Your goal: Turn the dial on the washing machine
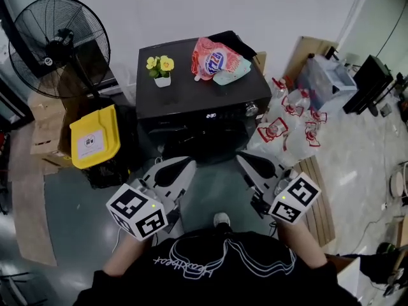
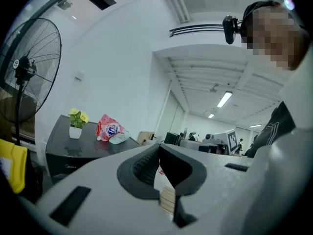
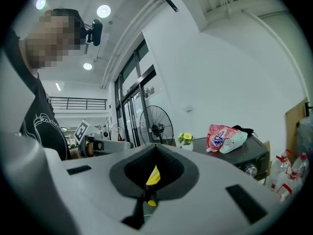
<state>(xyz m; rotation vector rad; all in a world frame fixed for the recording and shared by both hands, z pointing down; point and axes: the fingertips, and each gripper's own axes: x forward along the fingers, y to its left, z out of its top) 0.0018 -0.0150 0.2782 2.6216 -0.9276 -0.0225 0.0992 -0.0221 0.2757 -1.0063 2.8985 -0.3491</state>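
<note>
One small, apparently silver dial (image 1: pixel 250 109)

The far wall (image 1: pixel 191 5) is plain white. A big black fan (image 1: pixel 54 46) stands at the far left. Brown cardboard boxes (image 1: pixel 44 132) and a bin with a yellow lid (image 1: pixel 94 137) sit near it. The floor (image 1: pixel 83 228) is dark grey on the left and pale and shiny on the right. A wooden board (image 1: pixel 319 199) lies on it at the right. Clear bags with red marks (image 1: pixel 287 116) are heaped at the far right. Near them a flat sheet of cardboard (image 1: pixel 306 53) leans on the wall. Long lights (image 2: pixel 224 99) glow on the ceiling. Tall glass windows (image 3: pixel 129 106) have dark frames.
</note>
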